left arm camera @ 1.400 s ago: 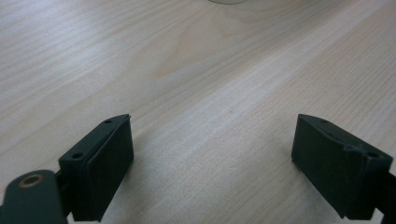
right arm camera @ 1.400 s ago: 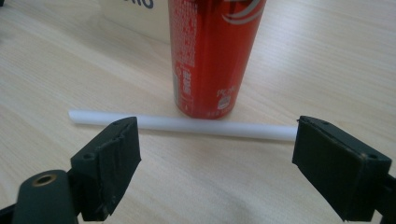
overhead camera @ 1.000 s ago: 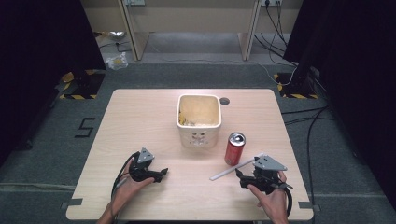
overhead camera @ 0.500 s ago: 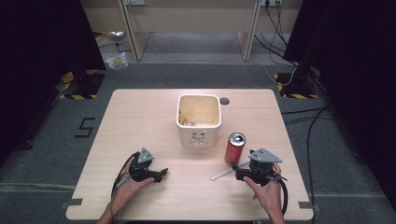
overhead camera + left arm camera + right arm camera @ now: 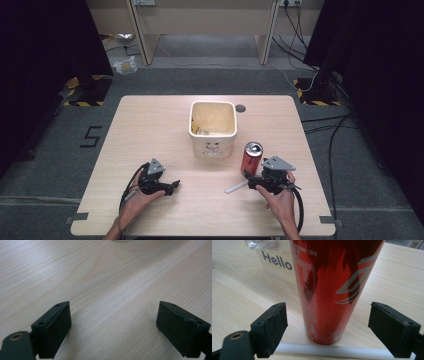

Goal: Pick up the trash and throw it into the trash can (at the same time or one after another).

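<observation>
One word, "Hello", marks the cream tub (image 5: pixel 277 263) (behind the red can (image 5: pixel 332 287)).

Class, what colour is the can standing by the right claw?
Red can, best in the right gripper view.

High view looks down over table (image 5: pixel 150 125); right tool cam sits close behind can (image 5: pixel 332 287), shared w/ high view (image 5: pixel 251 157)
</observation>
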{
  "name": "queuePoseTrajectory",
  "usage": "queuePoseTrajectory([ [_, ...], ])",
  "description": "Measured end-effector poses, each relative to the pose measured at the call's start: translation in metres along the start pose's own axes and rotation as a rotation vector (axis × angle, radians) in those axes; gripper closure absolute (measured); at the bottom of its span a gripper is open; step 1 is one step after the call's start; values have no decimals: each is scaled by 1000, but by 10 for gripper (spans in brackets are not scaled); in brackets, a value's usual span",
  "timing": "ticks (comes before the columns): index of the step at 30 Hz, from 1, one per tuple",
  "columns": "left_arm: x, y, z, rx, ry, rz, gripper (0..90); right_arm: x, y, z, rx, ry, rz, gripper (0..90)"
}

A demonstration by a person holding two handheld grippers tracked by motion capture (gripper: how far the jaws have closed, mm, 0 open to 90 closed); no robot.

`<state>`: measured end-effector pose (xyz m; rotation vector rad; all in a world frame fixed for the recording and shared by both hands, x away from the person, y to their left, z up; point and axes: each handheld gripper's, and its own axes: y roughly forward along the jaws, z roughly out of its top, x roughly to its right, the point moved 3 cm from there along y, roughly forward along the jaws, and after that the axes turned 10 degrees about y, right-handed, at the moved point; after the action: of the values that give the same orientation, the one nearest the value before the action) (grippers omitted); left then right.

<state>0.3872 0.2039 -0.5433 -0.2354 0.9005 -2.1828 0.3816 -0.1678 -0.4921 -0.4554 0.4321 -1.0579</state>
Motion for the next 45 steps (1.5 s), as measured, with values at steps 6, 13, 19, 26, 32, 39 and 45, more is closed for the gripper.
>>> queuePoseTrajectory([
  [6, 0, 0, 0, 0, 0, 0, 119, 1, 6, -1, 11, 9, 1, 160],
  [13, 0, 0, 0, 0, 0, 0, 119, 3, 14, -3, 12, 26, 16, 185],
  [19, 0, 0, 0, 0, -1, 0, 119, 3, 18, -5, 6, 26, 22, 203],
  [26, 0, 0, 0, -1, -1, 0, 119, 4, 24, -6, 2, 23, 15, 246],
  [32, 0, 0, 0, -1, -1, 0, 119, 5, 27, -7, 3, 29, 17, 325],
  [39, 0, 0, 0, -1, -1, 0, 119, 4, 25, -5, 14, 31, 19, 337],
  [45, 0, 0, 0, 0, -1, 0, 119, 4, 19, -1, 28, 44, 18, 337],
])
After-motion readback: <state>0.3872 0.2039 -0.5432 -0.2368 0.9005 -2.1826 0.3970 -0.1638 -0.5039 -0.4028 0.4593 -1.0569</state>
